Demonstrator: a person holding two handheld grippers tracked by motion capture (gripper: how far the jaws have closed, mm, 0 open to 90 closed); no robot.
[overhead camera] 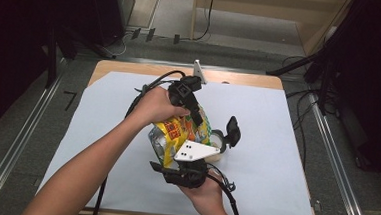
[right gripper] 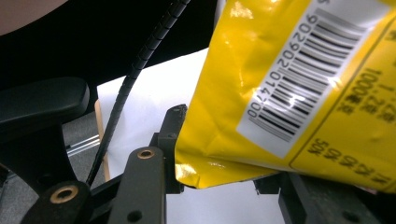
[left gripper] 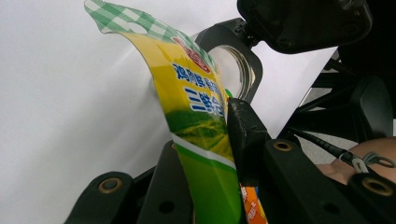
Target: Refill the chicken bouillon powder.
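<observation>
Above the white surface (overhead camera: 276,143), the glossy yellow bag (overhead camera: 179,134) hangs between both hands, long axis running from the left hand-held gripper (overhead camera: 198,119) toward the right hand-held gripper (overhead camera: 172,162). Left gripper view: jaws clamped on the bag's (left gripper: 196,107) thin film edge. Right gripper view: jaws grip its crinkled barcode end (right gripper: 280,93).

bag lower part (left gripper: 205,186): hidden between the jaws, cut by the bottom edge
bag print (right gripper: 327,70): cut off at top and right
clear round thing (overhead camera: 218,139): mostly hidden behind bag, kind unclear
</observation>
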